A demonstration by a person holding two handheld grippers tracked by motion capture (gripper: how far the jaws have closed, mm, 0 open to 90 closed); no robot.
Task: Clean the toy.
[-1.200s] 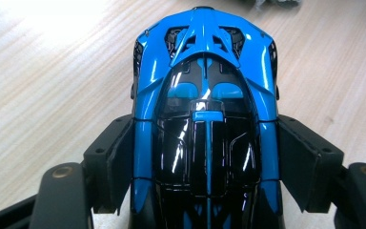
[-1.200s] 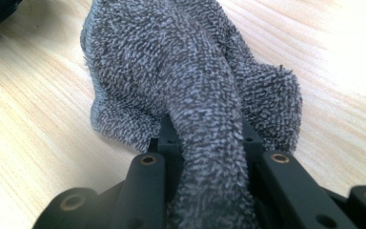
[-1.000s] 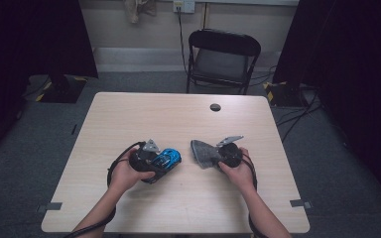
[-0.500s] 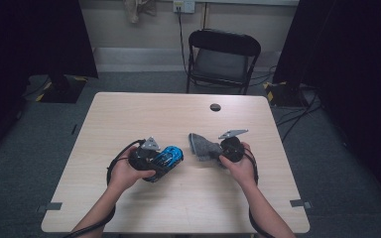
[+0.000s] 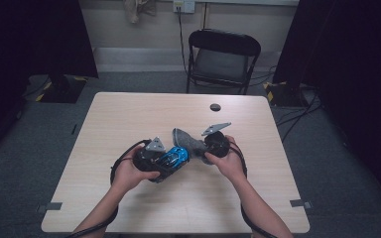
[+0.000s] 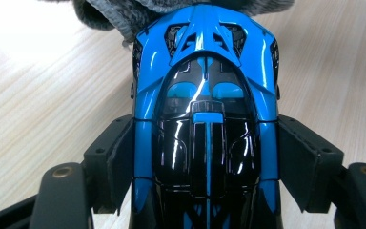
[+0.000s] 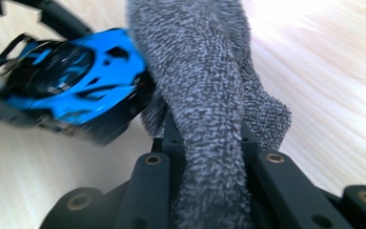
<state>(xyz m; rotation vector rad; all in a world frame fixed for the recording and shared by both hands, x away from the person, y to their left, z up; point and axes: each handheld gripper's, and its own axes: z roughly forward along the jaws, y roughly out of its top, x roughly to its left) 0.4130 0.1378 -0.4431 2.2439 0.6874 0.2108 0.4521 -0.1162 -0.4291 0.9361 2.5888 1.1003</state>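
- Between the jaws of the left gripper point(image 5: 171, 159), one blue and black toy car point(image 6: 205, 119) is sitting lengthwise, and the two black jaws are pressing on its flanks, one on each side.
- Just ahead of that gripper, the car's far end is touching a grey knitted sock point(image 6: 181, 9), with bare wooden tabletop point(image 6: 38, 95) lying to either side of the jaws.
- Up through the right gripper point(image 7: 209, 143), one grey sock point(image 7: 209, 86) is rising, and the jaws are pinching it between them at its lower part.
- Beside the right gripper's jaws, on the side of the blue car point(image 7: 71, 86), the sock is meeting the car's end; on the other side, pale tabletop is lying open.
- Seen from the high view, two hands are holding the two grippers, the left hand point(image 5: 129, 173) and the right hand point(image 5: 228, 163), close together near the middle of the table point(image 5: 129, 114).
- Beyond both grippers, one small dark round thing point(image 5: 215, 107) is lying on the table near its far edge, well apart from them.
- Around the grippers, wide bare tabletop is stretching toward all four edges, and one black folding chair point(image 5: 223, 54) is standing past the far edge.
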